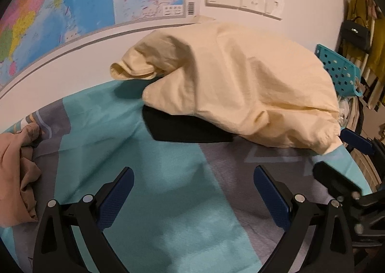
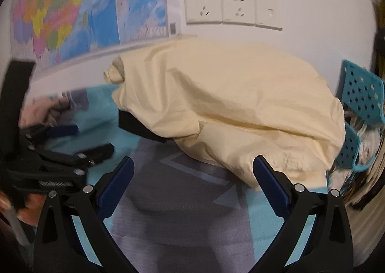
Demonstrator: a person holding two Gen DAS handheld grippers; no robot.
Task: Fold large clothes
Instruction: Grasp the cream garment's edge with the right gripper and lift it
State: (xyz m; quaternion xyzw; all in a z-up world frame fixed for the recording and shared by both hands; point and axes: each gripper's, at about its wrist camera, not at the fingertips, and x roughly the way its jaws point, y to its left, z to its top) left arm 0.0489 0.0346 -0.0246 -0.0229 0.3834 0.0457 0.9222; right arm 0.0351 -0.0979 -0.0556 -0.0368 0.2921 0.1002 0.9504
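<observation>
My left gripper fingers apart, my right gripper fingers apart, both above the bedsheet, yellow jacket heaped over black cloth.

bed, teal-grey sheet: cream garment over black cloth at far edge; tan garment at left edge.

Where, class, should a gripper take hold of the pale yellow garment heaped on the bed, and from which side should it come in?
Probably the cuffed corner of the yellow garment, its near right end. It tapers to a thin gathered edge lying low on the bedsheet, so open fingers could close across it. The right gripper, open and empty, sits nearest; come in low from the front. The rest is a puffed mound offering little edge.
</observation>
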